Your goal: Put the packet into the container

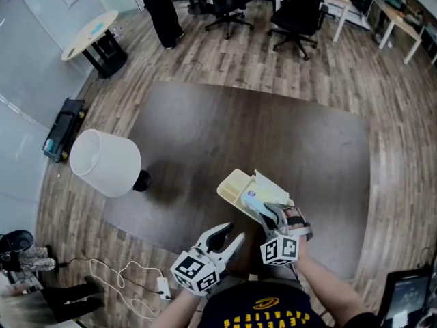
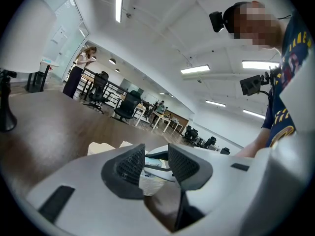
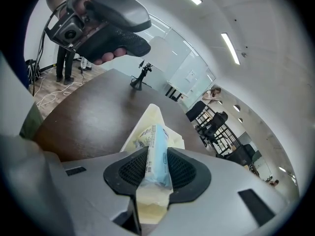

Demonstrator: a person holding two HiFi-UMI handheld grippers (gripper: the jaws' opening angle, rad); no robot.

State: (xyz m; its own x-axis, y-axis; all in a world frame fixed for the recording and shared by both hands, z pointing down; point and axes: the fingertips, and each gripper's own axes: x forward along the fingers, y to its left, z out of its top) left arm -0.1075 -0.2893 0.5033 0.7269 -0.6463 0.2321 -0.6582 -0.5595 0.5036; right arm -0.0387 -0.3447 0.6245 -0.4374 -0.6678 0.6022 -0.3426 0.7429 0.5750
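Packet (image 3: 155, 151) poised over the container (image 1: 231, 184)
Right gripper (image 3: 157, 171) pinches it edge-on, aimed down for a clean drop; left gripper (image 2: 156, 161) hangs empty, jaws slightly apart, at the container's six o'clock.

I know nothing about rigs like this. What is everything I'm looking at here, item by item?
table: one, dark brown, middle of the room
container: one, cream, on the table's near side
packet: one, pale blue, held over the container
lamp: one, white shade, table's left side
office chairs: at least two, black, beyond the table
round table: one, pale top, far left
standing person: one, dark clothes, far left
cable: one, white, floor at lower left
left gripper: one, white, jaws apart, empty
right gripper: one, white, jaws shut on the packet
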